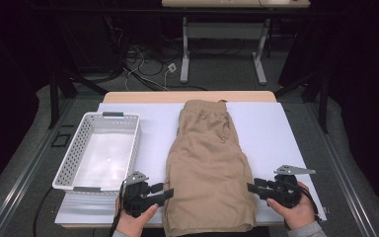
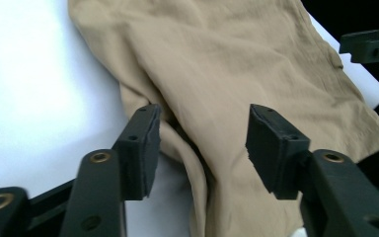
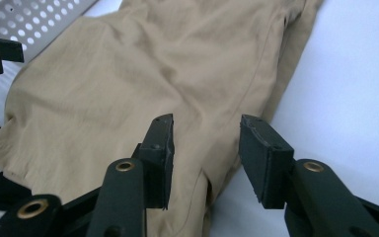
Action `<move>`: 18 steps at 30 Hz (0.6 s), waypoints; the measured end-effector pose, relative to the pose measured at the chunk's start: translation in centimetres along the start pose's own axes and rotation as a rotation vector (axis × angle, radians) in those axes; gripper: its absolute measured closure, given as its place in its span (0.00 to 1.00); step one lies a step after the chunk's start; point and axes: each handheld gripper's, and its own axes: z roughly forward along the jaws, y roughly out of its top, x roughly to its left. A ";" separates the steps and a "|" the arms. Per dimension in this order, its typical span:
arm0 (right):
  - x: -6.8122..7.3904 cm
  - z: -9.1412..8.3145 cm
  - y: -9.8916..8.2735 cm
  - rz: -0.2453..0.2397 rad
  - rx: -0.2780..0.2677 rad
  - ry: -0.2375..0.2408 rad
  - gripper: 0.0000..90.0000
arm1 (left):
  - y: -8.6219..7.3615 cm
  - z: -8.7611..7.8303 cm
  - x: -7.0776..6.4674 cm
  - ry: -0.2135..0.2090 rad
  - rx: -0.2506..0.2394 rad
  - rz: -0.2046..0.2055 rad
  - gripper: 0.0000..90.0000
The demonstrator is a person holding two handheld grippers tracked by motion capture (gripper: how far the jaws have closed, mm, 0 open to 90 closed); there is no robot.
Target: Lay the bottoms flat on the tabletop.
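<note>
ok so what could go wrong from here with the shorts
Both tongs, left and right, stand open at the side edges of the khaki shorts, so closing now might catch one layer and spoil the fold. The near hem hangs over the table edge; a tug could slide the shorts off. The white basket sits beside the left tongs and might get bumped.

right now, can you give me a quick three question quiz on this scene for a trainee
1. True or false: the tan shorts lie inside the white basket.
2. Which side of the shorts is the basket on in the high view? A) left B) right C) beyond them
3. What lies between the jaws of the left hand-held gripper and the right hand-held gripper?

Key
1. False; they lie flat on the white table cover.
2. A
3. An edge of the shorts' fabric; the jaws stand open, pads not pressing on it.
</note>
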 end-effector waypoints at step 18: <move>0.9 2.7 6.6 -0.181 -0.020 -0.045 0.40 | 7.1 3.1 -0.6 -0.013 -0.047 0.028 0.39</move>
